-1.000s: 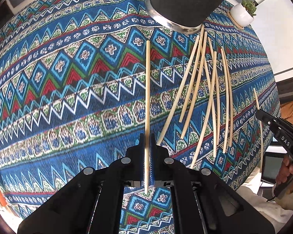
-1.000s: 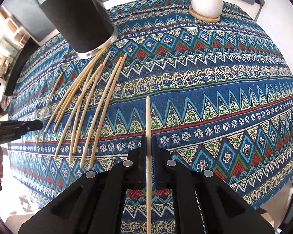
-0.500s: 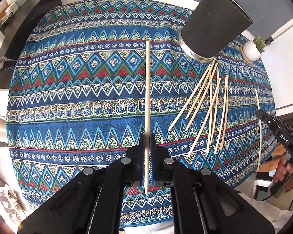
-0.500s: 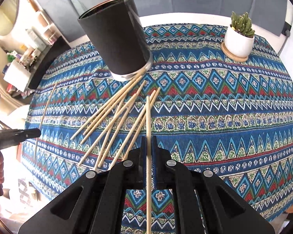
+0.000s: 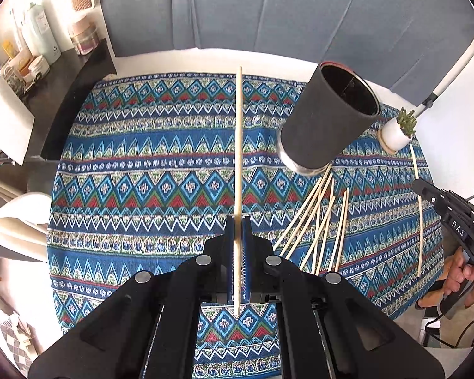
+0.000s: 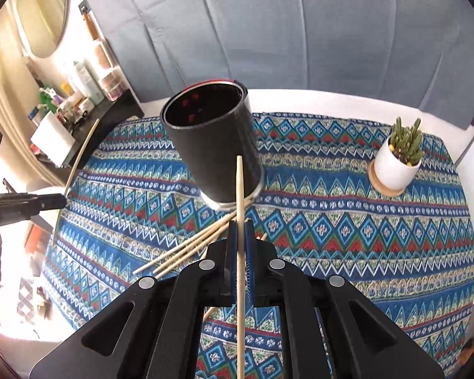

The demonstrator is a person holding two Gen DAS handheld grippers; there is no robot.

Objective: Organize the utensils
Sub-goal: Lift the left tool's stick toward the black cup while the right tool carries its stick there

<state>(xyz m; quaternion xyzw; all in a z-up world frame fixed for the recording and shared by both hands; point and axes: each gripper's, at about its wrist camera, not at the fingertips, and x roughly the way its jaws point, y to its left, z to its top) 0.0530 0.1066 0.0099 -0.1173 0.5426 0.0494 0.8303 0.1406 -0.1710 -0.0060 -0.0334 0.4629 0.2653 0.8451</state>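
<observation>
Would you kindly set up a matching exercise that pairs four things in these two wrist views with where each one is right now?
Things:
1. black cup
2. loose chopsticks
3. potted cactus
4. single chopstick

Places:
A. on a round wooden coaster
B. clamped in the left claw
C. upright on the patterned cloth, open end up
D. fanned flat on the cloth beside the cup's base

Pairs: 1-C, 2-D, 3-A, 4-B
</observation>
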